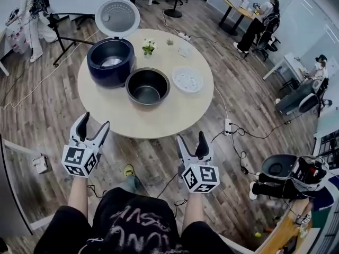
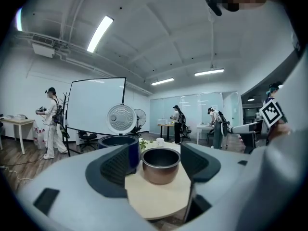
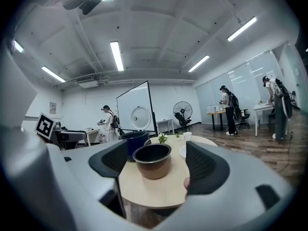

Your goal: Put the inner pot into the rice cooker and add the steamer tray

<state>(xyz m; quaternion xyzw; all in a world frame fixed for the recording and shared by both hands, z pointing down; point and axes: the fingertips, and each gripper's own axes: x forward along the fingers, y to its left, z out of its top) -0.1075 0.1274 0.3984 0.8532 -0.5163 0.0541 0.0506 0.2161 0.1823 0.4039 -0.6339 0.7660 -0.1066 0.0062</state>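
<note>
Holding the left gripper (image 1: 95, 121) and the right gripper (image 1: 190, 138) just short of the round bench (image 1: 159, 119), both with jaws spread wide and gripping nothing. Facing the inner pot (image 1: 148, 86), sitting upright near the bench's middle, just beside the open rice cooker (image 1: 111, 62) and not yet in it; framing it between the jaws in both gripper views. Leaving the steamer tray (image 1: 187, 79) lying flat to the pot's right, untouched. Likely starting with the pot: reaching in level from both sides, closing on opposite parts of the rim, lifting straight up, carrying it over the cooker's mouth and lowering it squarely, keeping clear of the raised lid (image 1: 117, 17) and the small plant (image 1: 149, 47) behind. Risking a tilted or slipping pot with a one-sided grip on smooth metal.
</note>
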